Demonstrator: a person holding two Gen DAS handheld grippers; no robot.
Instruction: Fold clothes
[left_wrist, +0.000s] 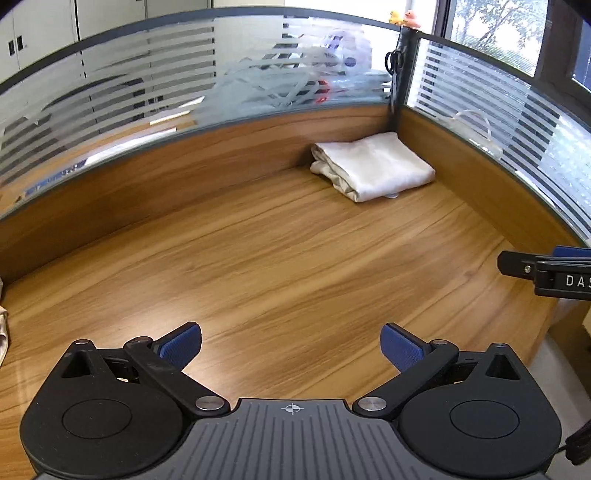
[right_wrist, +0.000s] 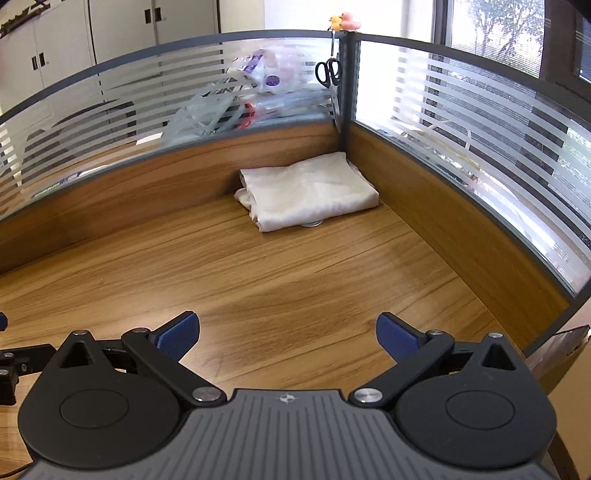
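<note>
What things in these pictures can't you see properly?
- Small round thing under the folded white cloth, right wrist view: mostly covered.
- Pale fabric at the left edge, left wrist view: cut off.
- Items behind the frosted glass: blurred by stripes.

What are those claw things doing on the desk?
A person holds two grippers for folding clothes. Right now both the left gripper and the right gripper hang open over the wooden desk, holding nothing. A white cloth already lies folded in the far corner. A bit of another fabric peeks in at the left edge.
</note>
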